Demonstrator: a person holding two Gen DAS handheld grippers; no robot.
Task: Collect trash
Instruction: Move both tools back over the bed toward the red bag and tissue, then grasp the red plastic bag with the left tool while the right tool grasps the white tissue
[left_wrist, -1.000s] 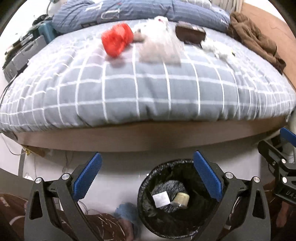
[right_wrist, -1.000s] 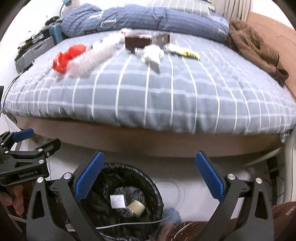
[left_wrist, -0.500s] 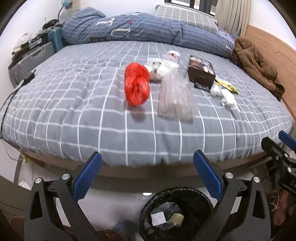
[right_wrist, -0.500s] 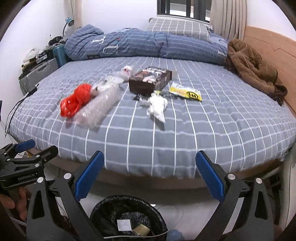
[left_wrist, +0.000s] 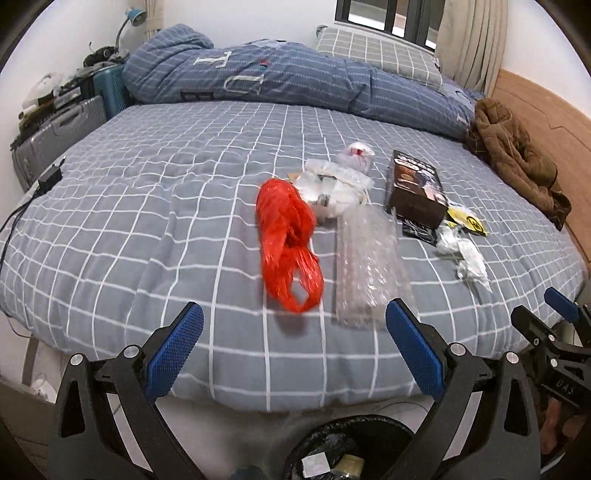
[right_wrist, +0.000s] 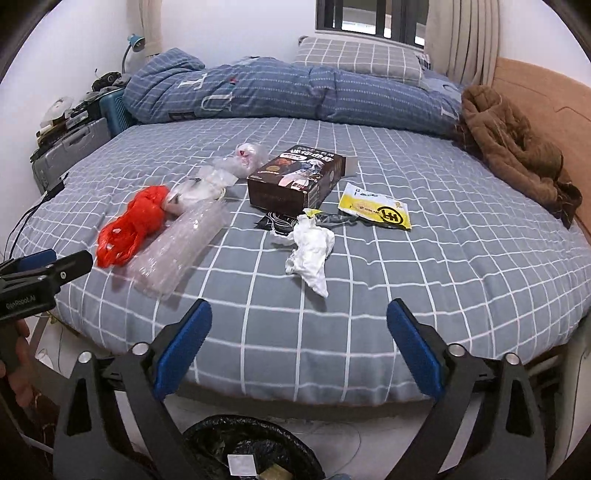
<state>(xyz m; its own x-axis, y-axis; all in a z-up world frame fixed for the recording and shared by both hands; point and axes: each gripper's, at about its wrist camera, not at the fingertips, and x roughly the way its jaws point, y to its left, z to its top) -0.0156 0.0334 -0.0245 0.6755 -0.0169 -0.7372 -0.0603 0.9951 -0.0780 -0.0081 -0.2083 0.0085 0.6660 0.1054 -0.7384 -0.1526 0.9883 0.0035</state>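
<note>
Trash lies on the grey checked bed (left_wrist: 147, 229): a red plastic bag (left_wrist: 290, 243) (right_wrist: 131, 225), a bubble-wrap sleeve (left_wrist: 369, 266) (right_wrist: 177, 247), clear wrappers (left_wrist: 332, 184), a brown box (right_wrist: 297, 181) (left_wrist: 415, 190), a yellow packet (right_wrist: 376, 210) and a crumpled white tissue (right_wrist: 310, 253) (left_wrist: 463, 254). My left gripper (left_wrist: 295, 354) hangs open and empty over the bed's near edge, before the red bag. My right gripper (right_wrist: 299, 350) also holds nothing; its jaws are closing slightly, still wide, in front of the tissue. A black-lined bin (left_wrist: 351, 446) (right_wrist: 251, 443) with scraps stands on the floor below.
A folded blue duvet (right_wrist: 295, 92) and a pillow (right_wrist: 362, 59) lie at the bed's far side, a brown garment (right_wrist: 517, 147) at the right by the wooden headboard. Cases and clutter (left_wrist: 59, 125) stand left of the bed; a cable (left_wrist: 22, 210) trails over its left edge.
Both grippers have risen from the bin at floor level to above the bed's edge; the bed top and its trash now fill the views, and the bin has dropped to the bottom.
</note>
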